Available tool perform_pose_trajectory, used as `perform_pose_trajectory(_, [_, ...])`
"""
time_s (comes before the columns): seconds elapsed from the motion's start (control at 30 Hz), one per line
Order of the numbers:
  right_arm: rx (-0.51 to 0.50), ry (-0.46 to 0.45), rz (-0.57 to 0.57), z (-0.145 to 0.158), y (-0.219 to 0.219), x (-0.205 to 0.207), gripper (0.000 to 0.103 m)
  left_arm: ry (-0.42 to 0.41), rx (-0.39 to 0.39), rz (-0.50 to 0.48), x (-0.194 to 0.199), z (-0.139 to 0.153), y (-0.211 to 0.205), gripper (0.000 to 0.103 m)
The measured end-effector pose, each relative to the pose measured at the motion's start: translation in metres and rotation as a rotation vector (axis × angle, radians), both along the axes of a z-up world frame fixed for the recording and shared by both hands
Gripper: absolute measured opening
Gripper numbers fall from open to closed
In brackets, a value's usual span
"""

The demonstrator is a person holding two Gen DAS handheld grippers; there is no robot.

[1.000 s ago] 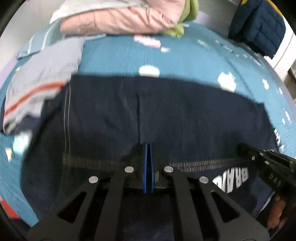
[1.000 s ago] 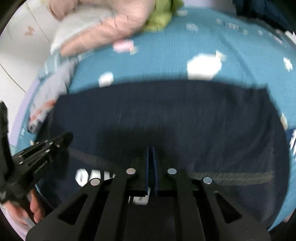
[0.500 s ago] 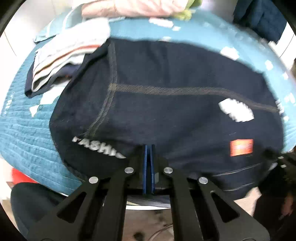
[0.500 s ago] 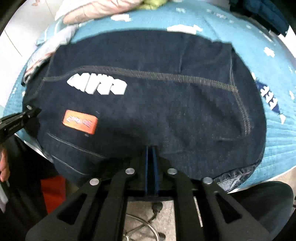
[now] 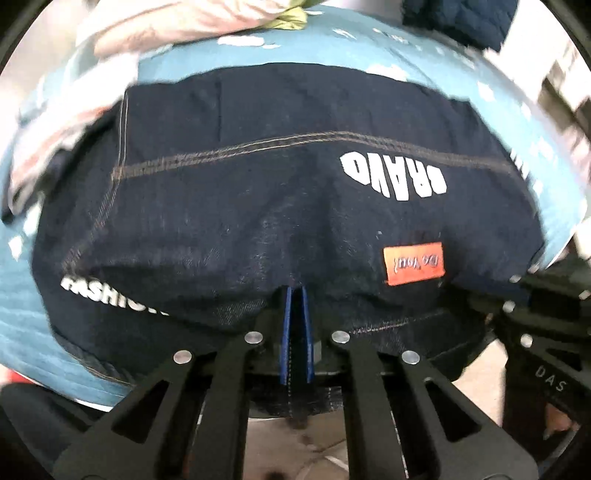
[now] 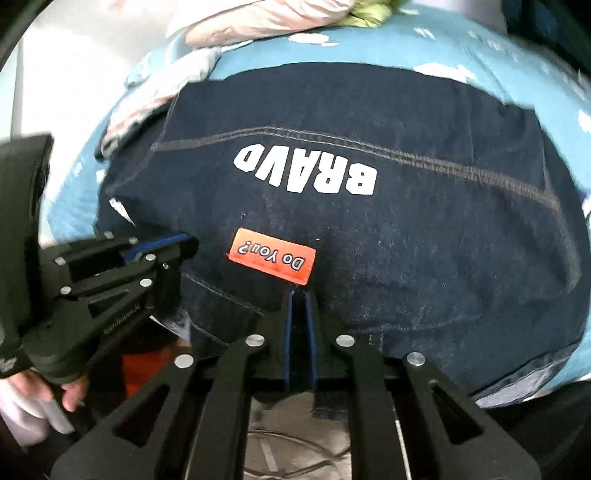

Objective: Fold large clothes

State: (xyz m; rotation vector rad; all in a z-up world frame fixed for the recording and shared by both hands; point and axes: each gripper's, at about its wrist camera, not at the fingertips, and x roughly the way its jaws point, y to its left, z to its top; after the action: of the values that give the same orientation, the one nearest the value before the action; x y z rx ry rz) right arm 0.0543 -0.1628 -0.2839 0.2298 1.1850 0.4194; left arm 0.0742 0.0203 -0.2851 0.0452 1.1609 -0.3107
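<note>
Pulled toward you across the teal quilted bed (image 5: 436, 74), the dark denim garment (image 5: 280, 192) now shows its printed side, where a second ago only plain cloth and a hem seam faced the cameras. Your left gripper (image 5: 295, 332) and right gripper (image 6: 300, 332) have drawn the near hem back to the bed's near edge and just over it, so the garment lies doubled, stitched seam across the middle, white BRAVO lettering (image 6: 306, 170) and orange patch (image 6: 271, 255) upside down to you. Both pairs of fingers are clenched on the denim hem, a strip of cloth pinched between the blue pads in each view. My reading: one lengthwise fold is laid and being pulled taut; releasing and smoothing it, then a cross fold, would come next.

Your left wrist view alone shows the FASHION lettering (image 5: 110, 291) at the garment's left corner and the striped clothes (image 5: 48, 147) bunched at the bed's left edge, touching the denim there. It catches only a blurred part of the right gripper at its right margin. Your right wrist view alone shows the left gripper (image 6: 184, 242) from the side, fingers closed on the hem just left of the patch, with your left hand (image 6: 55, 395) behind it. Both views show the pink quilted jacket (image 6: 266, 18) heaped at the bed's far edge, well apart from the denim.
</note>
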Motion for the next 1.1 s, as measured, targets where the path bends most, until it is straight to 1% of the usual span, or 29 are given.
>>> perform_pose_trajectory(0.03, [0.040,0.008,-0.010,0.002,-0.005,0.002,0.030,0.013,-0.034,0.011,0.001,0.000,0.005,0.006])
perform_pose_trajectory(0.07, [0.050,-0.003,-0.032,0.006,-0.011,0.003,0.037,0.027,-0.068,0.027,0.002,0.000,0.010,0.006])
perform_pose_trajectory(0.1, [0.035,-0.028,-0.059,0.011,-0.013,0.001,0.061,0.033,-0.080,0.037,0.006,-0.001,0.007,0.007])
perform_pose_trajectory(0.13, [0.011,-0.070,-0.095,0.020,-0.018,0.003,0.081,0.037,-0.085,0.049,0.005,0.000,0.009,0.013])
perform_pose_trajectory(0.17, [-0.010,-0.131,-0.142,0.030,-0.029,0.003,0.084,0.033,-0.076,0.051,0.003,0.001,0.007,0.018])
perform_pose_trajectory(0.2, [-0.014,-0.160,-0.169,0.036,-0.041,0.003,0.087,0.023,-0.057,0.054,0.003,0.003,0.006,0.035])
perform_pose_trajectory(0.23, [-0.019,-0.181,-0.205,0.041,-0.053,0.004,0.089,0.004,-0.027,0.058,0.002,0.005,0.005,0.068])
perform_pose_trajectory(0.27, [-0.029,-0.193,-0.239,0.043,-0.063,0.007,0.090,-0.021,-0.010,0.060,0.002,0.009,0.004,0.083])
perform_pose_trajectory(0.3, [-0.045,-0.208,-0.295,0.046,-0.081,0.009,0.093,-0.040,-0.012,0.056,-0.001,0.012,0.003,0.089])
perform_pose_trajectory(0.37, [-0.084,-0.228,-0.434,0.048,-0.119,0.013,0.094,-0.052,-0.003,0.044,-0.003,0.015,0.002,0.089])
perform_pose_trajectory(0.43, [-0.096,-0.227,-0.538,0.044,-0.157,0.011,0.094,-0.052,0.028,0.039,-0.004,0.016,0.001,0.089])
perform_pose_trajectory(0.47, [-0.103,-0.209,-0.617,0.038,-0.183,0.012,0.094,-0.051,0.038,0.040,-0.003,0.015,-0.001,0.089])
perform_pose_trajectory(0.5, [-0.095,-0.186,-0.661,0.034,-0.197,0.014,0.095,-0.046,0.044,0.039,-0.002,0.014,-0.001,0.089])
perform_pose_trajectory(0.53, [-0.054,-0.126,-0.713,0.023,-0.218,0.016,0.095,-0.043,0.049,0.041,-0.002,0.014,-0.002,0.089])
perform_pose_trajectory(0.57, [-0.001,-0.062,-0.732,0.012,-0.236,0.015,0.095,-0.043,0.053,0.044,-0.001,0.013,-0.004,0.089])
perform_pose_trajectory(0.6, [0.088,0.034,-0.748,-0.005,-0.249,0.019,0.095,-0.044,0.057,0.046,0.002,0.013,-0.008,0.089])
perform_pose_trajectory(0.67, [0.240,0.188,-0.767,-0.034,-0.259,0.028,0.097,-0.052,0.069,0.044,0.004,0.015,-0.014,0.089])
perform_pose_trajectory(0.7, [0.227,0.170,-0.768,-0.031,-0.259,0.029,0.096,-0.055,0.076,0.044,0.006,0.014,-0.020,0.089])
perform_pose_trajectory(0.73, [0.230,0.143,-0.738,-0.027,-0.255,0.031,0.096,-0.057,0.083,0.044,0.006,0.014,-0.022,0.089])
perform_pose_trajectory(0.77, [0.273,0.125,-0.681,-0.021,-0.249,0.032,0.095,-0.056,0.088,0.045,0.005,0.014,-0.024,0.089])
perform_pose_trajectory(0.8, [0.366,0.114,-0.601,-0.019,-0.241,0.034,0.093,-0.054,0.092,0.045,0.004,0.013,-0.025,0.089])
perform_pose_trajectory(0.83, [0.486,0.101,-0.507,-0.015,-0.231,0.036,0.091,-0.051,0.099,0.043,0.003,0.012,-0.026,0.089])
perform_pose_trajectory(0.87, [0.513,0.082,-0.452,-0.011,-0.226,0.038,0.091,-0.057,0.106,0.043,0.001,0.012,-0.025,0.089])
perform_pose_trajectory(0.9, [0.505,0.071,-0.408,-0.008,-0.221,0.040,0.092,-0.064,0.108,0.041,0.001,0.013,-0.025,0.089])
perform_pose_trajectory(0.93, [0.489,0.085,-0.403,-0.010,-0.220,0.043,0.092,-0.069,0.111,0.041,0.000,0.013,-0.025,0.089])
perform_pose_trajectory(1.0, [0.518,0.179,-0.455,-0.029,-0.224,0.049,0.092,-0.070,0.116,0.043,0.001,0.014,-0.024,0.089])
perform_pose_trajectory(1.03, [0.519,0.257,-0.502,-0.043,-0.227,0.051,0.086,-0.068,0.114,0.044,0.000,0.014,-0.024,0.089])
perform_pose_trajectory(1.07, [0.515,0.285,-0.537,-0.051,-0.232,0.047,0.078,-0.067,0.112,0.045,0.000,0.015,-0.024,0.089])
perform_pose_trajectory(1.1, [0.524,0.293,-0.567,-0.053,-0.236,0.046,0.071,-0.067,0.109,0.044,-0.001,0.015,-0.024,0.089])
